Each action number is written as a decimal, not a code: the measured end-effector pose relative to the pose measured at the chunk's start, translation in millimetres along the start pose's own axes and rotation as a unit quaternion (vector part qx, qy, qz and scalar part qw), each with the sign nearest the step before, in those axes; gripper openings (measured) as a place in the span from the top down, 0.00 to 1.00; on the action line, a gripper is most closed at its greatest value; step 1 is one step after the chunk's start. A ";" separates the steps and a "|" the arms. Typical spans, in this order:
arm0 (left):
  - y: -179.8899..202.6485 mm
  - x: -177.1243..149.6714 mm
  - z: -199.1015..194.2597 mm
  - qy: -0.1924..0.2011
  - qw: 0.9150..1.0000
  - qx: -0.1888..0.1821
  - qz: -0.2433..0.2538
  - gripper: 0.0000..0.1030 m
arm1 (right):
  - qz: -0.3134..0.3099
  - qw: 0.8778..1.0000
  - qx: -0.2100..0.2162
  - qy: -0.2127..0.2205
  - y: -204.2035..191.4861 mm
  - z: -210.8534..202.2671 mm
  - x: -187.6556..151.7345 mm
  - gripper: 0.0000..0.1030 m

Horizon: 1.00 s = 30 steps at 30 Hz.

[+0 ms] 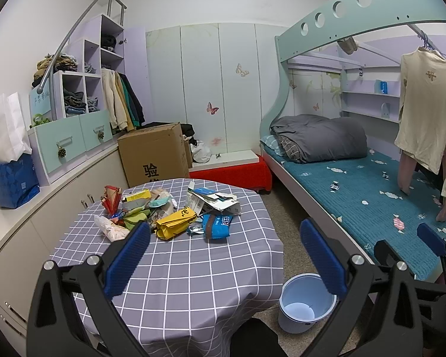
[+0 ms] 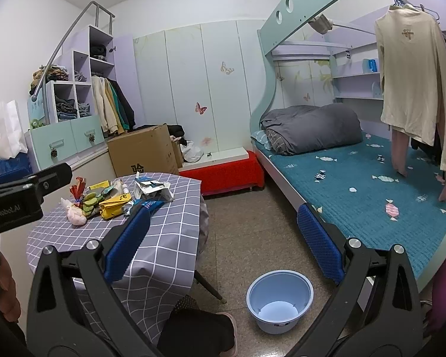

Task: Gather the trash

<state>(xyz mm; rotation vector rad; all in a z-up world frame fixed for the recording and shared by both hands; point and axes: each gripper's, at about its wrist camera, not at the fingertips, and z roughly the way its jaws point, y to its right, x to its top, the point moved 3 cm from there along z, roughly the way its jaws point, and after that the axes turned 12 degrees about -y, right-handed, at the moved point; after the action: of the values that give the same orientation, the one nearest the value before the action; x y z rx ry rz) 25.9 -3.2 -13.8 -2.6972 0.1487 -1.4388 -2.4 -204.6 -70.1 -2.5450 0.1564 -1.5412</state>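
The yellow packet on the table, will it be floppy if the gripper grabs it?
Probably yes: the yellow packet looks crumpled and flat, so it should bend easily. It seems empty, likely very light. Its shiny surface might slip.

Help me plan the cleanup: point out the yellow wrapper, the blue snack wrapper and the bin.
yellow wrapper (image 1: 175,221), left wrist view, middle of its yellow face.
blue snack wrapper (image 1: 218,225), left wrist view, centre of the blue panel.
bin (image 2: 254,290), right wrist view, left side of its rim.
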 end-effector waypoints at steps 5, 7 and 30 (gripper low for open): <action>0.6 -0.8 -0.3 0.000 1.000 -0.004 -0.001 0.04 | 0.001 1.000 0.000 -0.001 1.1 -0.2 0.0 0.06; 0.4 -0.8 -0.4 0.000 1.000 -0.004 -0.001 0.04 | 0.001 1.000 0.001 -0.002 1.0 0.1 0.2 0.06; 0.7 -6.9 1.9 -0.002 1.000 -0.006 -0.001 0.04 | 0.003 1.000 0.002 -0.009 -0.6 3.0 -4.4 0.06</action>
<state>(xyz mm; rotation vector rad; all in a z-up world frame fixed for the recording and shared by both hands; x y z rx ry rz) 23.6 -3.0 -20.6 -2.7108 0.1533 -1.4367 -1.8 -203.0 -75.1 -2.5522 0.1564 -1.5139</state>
